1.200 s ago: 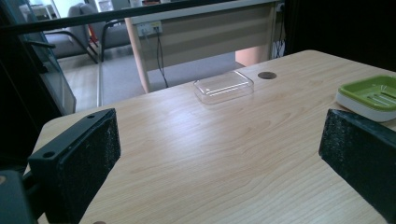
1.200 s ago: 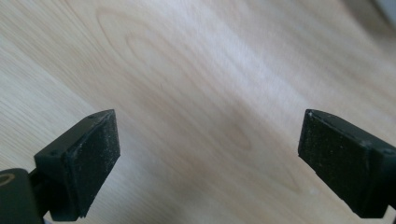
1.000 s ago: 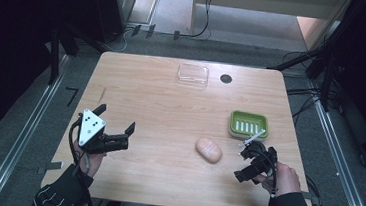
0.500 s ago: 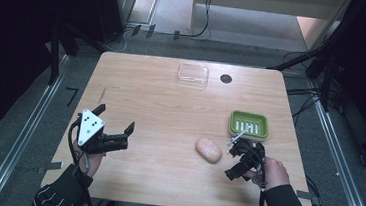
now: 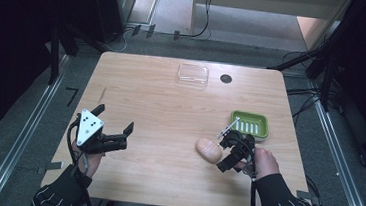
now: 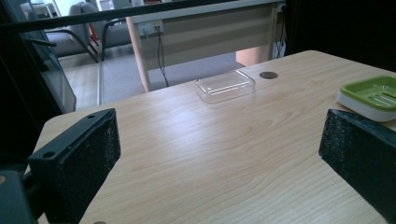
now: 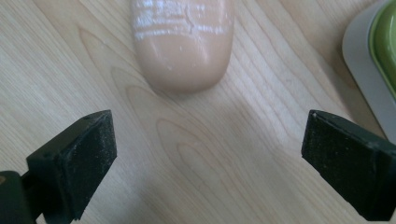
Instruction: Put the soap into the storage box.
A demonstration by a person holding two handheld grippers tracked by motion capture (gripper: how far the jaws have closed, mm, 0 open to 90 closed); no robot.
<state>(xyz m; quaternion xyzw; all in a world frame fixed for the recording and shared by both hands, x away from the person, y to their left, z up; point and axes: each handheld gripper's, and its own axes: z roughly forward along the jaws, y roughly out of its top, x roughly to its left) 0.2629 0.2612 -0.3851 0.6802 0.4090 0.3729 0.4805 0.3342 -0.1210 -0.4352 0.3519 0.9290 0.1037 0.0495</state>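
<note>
I've brought the right claw (image 5: 228, 152) across the tabletop (image 5: 160, 111) toward the soap (image 5: 209, 150): a second ago it sat off to the soap's right, below the dish (image 5: 249, 124), and now it is just beside the soap's right end. Its jaws have just been opening a little further and stand wide, nothing between them. From the right claw view the soap (image 7: 183, 44) lies just ahead of the pads (image 7: 88, 154), centred between them but not yet inside, with the dish's edge (image 7: 369, 60) at the right. I judge this as lining up for a pickup; what remains is to ease forward until the pads straddle the bar, then close.

The soap has not shifted. It rests on bare wood, near the dish's lower left corner and apart from it.

The left claw (image 5: 118, 136) has kept its place, far left of the soap, jaws wide and empty. Beyond it a clear lid (image 6: 225, 85) lies near the tabletop's far edge.

I can read no brand or writing; faint embossed ridges cross the soap's top, illegible.
</note>
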